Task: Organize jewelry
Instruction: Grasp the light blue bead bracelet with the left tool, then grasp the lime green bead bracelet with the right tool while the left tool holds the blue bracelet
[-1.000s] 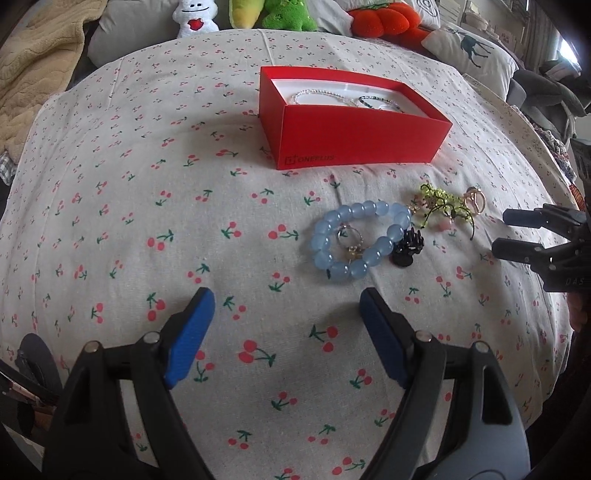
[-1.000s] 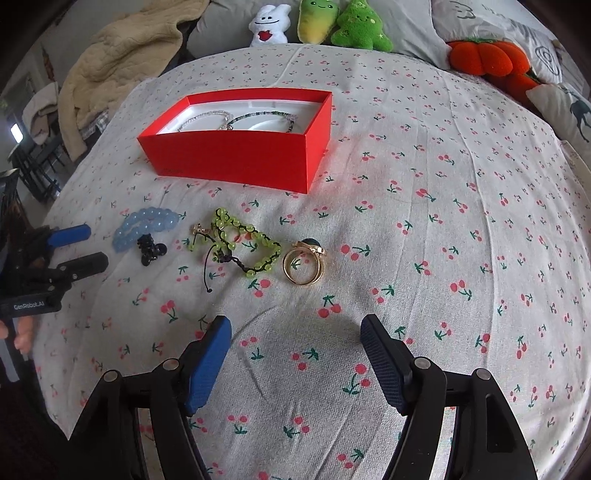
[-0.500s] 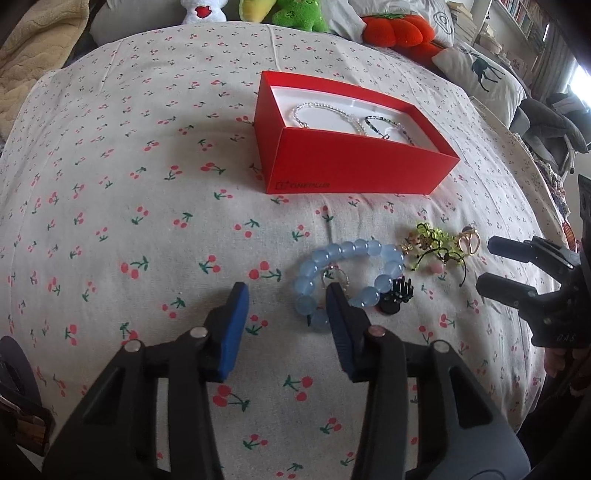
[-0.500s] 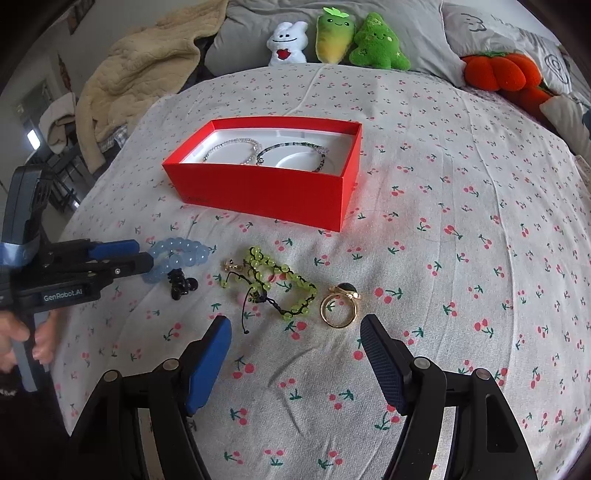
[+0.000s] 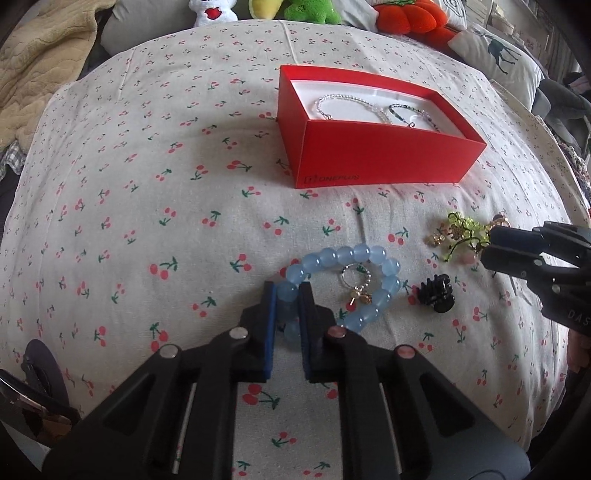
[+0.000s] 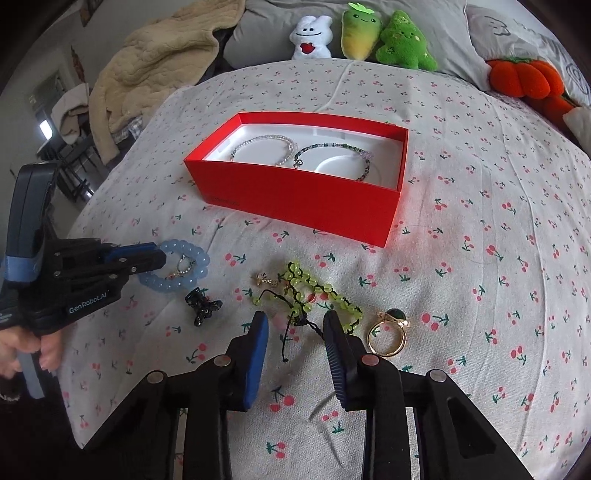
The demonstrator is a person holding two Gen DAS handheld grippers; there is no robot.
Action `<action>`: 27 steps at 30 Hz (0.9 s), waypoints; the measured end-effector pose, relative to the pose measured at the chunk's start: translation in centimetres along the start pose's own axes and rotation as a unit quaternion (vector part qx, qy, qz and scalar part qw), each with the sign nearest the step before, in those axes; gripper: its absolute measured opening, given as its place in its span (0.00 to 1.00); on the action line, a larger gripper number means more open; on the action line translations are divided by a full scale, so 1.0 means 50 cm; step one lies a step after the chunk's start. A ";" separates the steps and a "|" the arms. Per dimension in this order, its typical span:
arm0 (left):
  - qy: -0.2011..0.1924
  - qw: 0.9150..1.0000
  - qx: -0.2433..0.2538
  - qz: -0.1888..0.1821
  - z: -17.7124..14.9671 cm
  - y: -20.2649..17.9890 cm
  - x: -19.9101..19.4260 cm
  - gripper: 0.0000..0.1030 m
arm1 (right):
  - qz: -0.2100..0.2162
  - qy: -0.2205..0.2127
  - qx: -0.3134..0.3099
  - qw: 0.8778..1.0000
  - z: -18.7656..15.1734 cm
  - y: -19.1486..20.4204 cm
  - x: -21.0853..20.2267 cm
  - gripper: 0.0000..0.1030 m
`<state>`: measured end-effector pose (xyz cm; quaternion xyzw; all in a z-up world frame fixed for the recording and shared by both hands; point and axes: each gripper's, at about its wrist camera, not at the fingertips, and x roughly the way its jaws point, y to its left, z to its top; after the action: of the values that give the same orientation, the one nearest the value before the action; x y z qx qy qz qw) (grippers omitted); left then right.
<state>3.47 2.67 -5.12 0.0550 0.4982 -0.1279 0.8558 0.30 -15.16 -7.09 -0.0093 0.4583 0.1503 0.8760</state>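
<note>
My left gripper (image 5: pixel 287 295) is shut on the blue bead bracelet (image 5: pixel 369 254), which lies on the cherry-print cloth; the same shows in the right wrist view (image 6: pixel 173 282). A small silver ring with a charm (image 5: pixel 356 282) lies inside the bracelet loop. My right gripper (image 6: pixel 295 323) is partly closed around the near end of the green bead bracelet (image 6: pixel 314 291), its pads either side of the black cord. The red box (image 6: pixel 306 199) holds two thin bracelets (image 6: pixel 273 147). A gold ring (image 6: pixel 388 334) and a black hair claw (image 6: pixel 202 304) lie on the cloth.
Small gold earrings (image 6: pixel 265 280) lie left of the green bracelet. Plush toys (image 6: pixel 369 33) and an orange pumpkin cushion (image 6: pixel 528 79) sit at the bed's far end. A beige blanket (image 6: pixel 155 70) is heaped at the far left.
My left gripper moved forward and shut on the blue bracelet. My right gripper moved in over the green bracelet and its jaws narrowed.
</note>
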 end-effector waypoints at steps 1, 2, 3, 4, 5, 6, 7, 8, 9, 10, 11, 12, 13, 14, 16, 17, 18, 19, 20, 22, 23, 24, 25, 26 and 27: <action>0.000 1.000 -0.002 0.000 -0.001 0.003 -0.001 0.13 | 0.001 0.001 0.003 1.000 0.003 -0.001 0.004 0.26; 0.001 1.000 -0.003 -0.001 -0.002 0.005 -0.001 0.13 | 0.002 0.002 0.006 1.000 0.007 -0.001 0.008 0.26; 0.002 1.000 -0.003 -0.002 -0.003 0.007 -0.002 0.13 | 0.003 0.005 0.006 1.000 0.010 -0.001 0.013 0.25; 0.003 1.000 -0.004 -0.002 -0.004 0.008 -0.002 0.13 | 0.003 0.008 0.006 1.000 0.013 -0.001 0.019 0.21; 0.003 1.000 -0.004 -0.002 -0.005 0.009 -0.003 0.13 | 0.002 0.011 0.006 1.000 0.015 -0.001 0.024 0.18; 0.004 1.000 -0.005 -0.002 -0.005 0.010 -0.003 0.13 | 0.002 0.015 0.005 1.000 0.016 -0.001 0.030 0.14; 0.005 1.000 -0.006 -0.002 -0.005 0.011 -0.004 0.13 | 0.005 0.017 0.005 1.000 0.017 -0.002 0.033 0.10; 0.005 1.000 -0.007 -0.002 -0.005 0.013 -0.004 0.13 | 0.007 0.017 0.006 1.000 0.019 -0.002 0.033 0.09; 0.005 1.000 -0.007 -0.002 -0.005 0.014 -0.005 0.13 | 0.008 0.017 0.005 1.000 0.021 -0.001 0.032 0.06; 0.005 1.000 -0.009 -0.003 -0.005 0.015 -0.007 0.13 | 0.008 0.015 0.004 1.000 0.022 0.000 0.029 0.05; 0.005 1.000 -0.010 -0.004 -0.004 0.017 -0.008 0.13 | 0.009 0.013 0.004 1.000 0.023 0.000 0.025 0.05; 0.005 1.000 -0.012 -0.004 -0.003 0.019 -0.009 0.13 | 0.010 0.011 0.005 1.000 0.023 0.000 0.021 0.05; 0.004 1.000 -0.013 -0.006 -0.002 0.020 -0.012 0.13 | 0.012 0.010 0.006 1.000 0.024 -0.001 0.017 0.05; 0.003 1.000 -0.015 -0.008 -0.001 0.021 -0.014 0.13 | 0.013 0.007 0.007 1.000 0.024 -0.001 0.012 0.05; -0.001 1.000 -0.016 -0.011 0.002 0.020 -0.021 0.13 | 0.017 0.003 0.008 1.000 0.025 -0.002 0.001 0.05; -0.003 1.000 -0.016 -0.011 0.003 0.020 -0.025 0.13 | 0.016 0.000 0.008 1.000 0.025 -0.004 -0.005 0.05; -0.005 1.000 -0.016 -0.013 0.005 0.020 -0.028 0.13 | 0.016 -0.003 0.009 1.000 0.026 -0.005 -0.011 0.05; -0.007 1.000 -0.016 -0.014 0.007 0.020 -0.031 0.13 | 0.017 -0.006 0.010 1.000 0.026 -0.006 -0.017 0.05; -0.008 1.000 -0.017 -0.015 0.009 0.021 -0.035 0.13 | 0.018 -0.008 0.011 1.000 0.027 -0.007 -0.024 0.05; -0.011 1.000 -0.017 -0.017 0.011 0.022 -0.040 0.13 | 0.018 -0.013 0.013 1.000 0.030 -0.010 -0.035 0.05; -0.010 1.000 -0.015 -0.019 0.011 0.021 -0.040 0.13 | 0.018 -0.015 0.014 1.000 0.031 -0.012 -0.039 0.06; -0.007 1.000 -0.012 -0.021 0.011 0.019 -0.039 0.13 | 0.019 -0.014 0.015 1.000 0.032 -0.014 -0.041 0.06; -0.006 1.000 -0.011 -0.023 0.010 0.018 -0.037 0.13 | 0.020 -0.010 0.015 1.000 0.031 -0.014 -0.041 0.08; -0.003 1.000 -0.010 -0.023 0.009 0.018 -0.034 0.13 | 0.021 -0.005 0.014 1.000 0.031 -0.015 -0.039 0.11; 0.000 1.000 -0.008 -0.024 0.009 0.017 -0.031 0.15 | 0.021 0.002 0.008 1.000 0.032 -0.014 -0.035 0.11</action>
<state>3.37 3.66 -3.56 0.0364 0.5007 -0.1441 0.8528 0.82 -16.02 -4.82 0.0072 0.4609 0.1652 0.8719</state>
